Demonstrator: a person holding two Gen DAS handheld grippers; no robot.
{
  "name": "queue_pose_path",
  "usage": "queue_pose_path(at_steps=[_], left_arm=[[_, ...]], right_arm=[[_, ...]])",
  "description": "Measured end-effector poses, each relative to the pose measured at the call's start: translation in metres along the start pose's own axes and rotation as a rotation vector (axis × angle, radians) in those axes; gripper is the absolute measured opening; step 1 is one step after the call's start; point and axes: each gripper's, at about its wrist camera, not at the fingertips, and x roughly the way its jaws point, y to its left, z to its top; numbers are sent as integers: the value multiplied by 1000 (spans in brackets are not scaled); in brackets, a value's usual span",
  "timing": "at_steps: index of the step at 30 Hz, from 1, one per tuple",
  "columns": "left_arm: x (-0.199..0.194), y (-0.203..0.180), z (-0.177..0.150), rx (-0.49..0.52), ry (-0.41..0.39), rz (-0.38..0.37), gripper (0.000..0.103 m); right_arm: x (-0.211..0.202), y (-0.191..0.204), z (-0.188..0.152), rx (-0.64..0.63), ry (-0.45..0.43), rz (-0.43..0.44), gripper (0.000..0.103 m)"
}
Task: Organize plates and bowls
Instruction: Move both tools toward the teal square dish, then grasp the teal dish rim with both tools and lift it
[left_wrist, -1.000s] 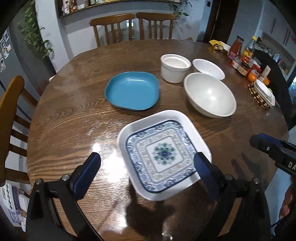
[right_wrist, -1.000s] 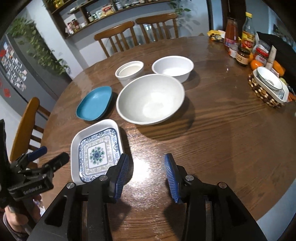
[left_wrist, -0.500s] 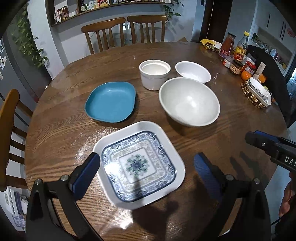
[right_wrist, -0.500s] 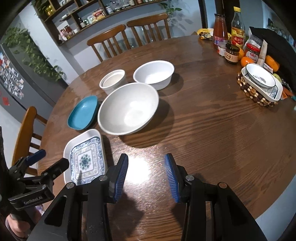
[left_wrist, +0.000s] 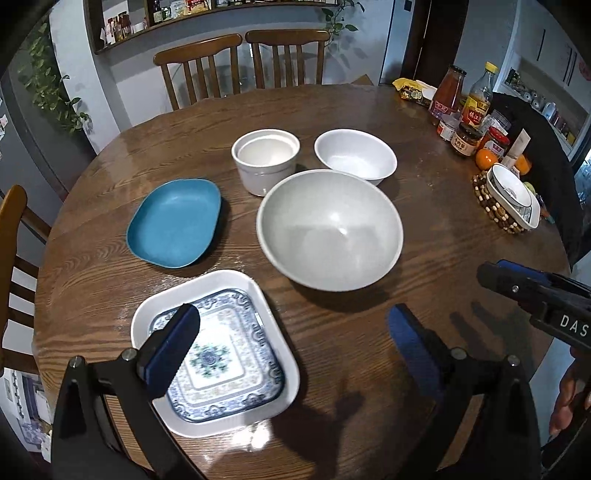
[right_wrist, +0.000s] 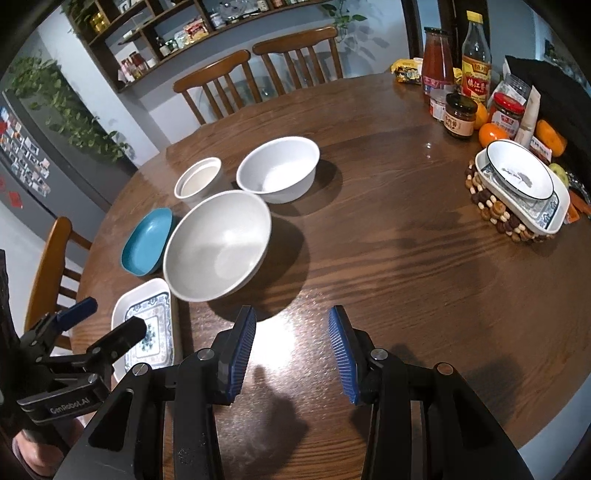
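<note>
On the round wooden table (left_wrist: 110, 288): large grey bowl (left_wrist: 330, 229) at centre, white bowl (left_wrist: 355, 156) and white ramekin (left_wrist: 265, 159) behind it, blue plate (left_wrist: 174, 222) and patterned square plate (left_wrist: 218, 354) to its left, all apart and unstacked. Left gripper (left_wrist: 291, 339) and right gripper (right_wrist: 291, 350) hover spread wide, empty; judged an opening approach, needing a rim grasp next. Only the right wrist view shows the small dish (right_wrist: 519, 176) on its beaded trivet (right_wrist: 491, 210) clearly.

Both hand-held grippers (left_wrist: 291, 339) (right_wrist: 291, 349) hover with jaws spread, holding nothing.
</note>
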Motion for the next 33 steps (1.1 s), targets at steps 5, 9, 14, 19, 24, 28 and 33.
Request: queue_pose_path(at_steps=[5, 9, 14, 19, 24, 28, 33], left_arm=[[7, -9, 6, -19, 9, 20, 101], [14, -16, 9, -28, 20, 42, 101], [20, -15, 10, -44, 30, 74, 101], [18, 8, 21, -109, -18, 122, 101], [19, 59, 40, -234, -32, 197, 101], [25, 94, 55, -292, -29, 281, 101], [48, 133, 62, -340, 22, 333, 101]], right_arm=[[4, -9, 9, -19, 6, 24, 42], [10, -15, 16, -32, 11, 42, 42], [20, -22, 23, -39, 26, 74, 42], [26, -6, 35, -86, 35, 140, 42], [32, 31, 50, -165, 40, 217, 42], [47, 79, 70, -265, 43, 260, 42], [79, 129, 88, -343, 99, 299, 42]])
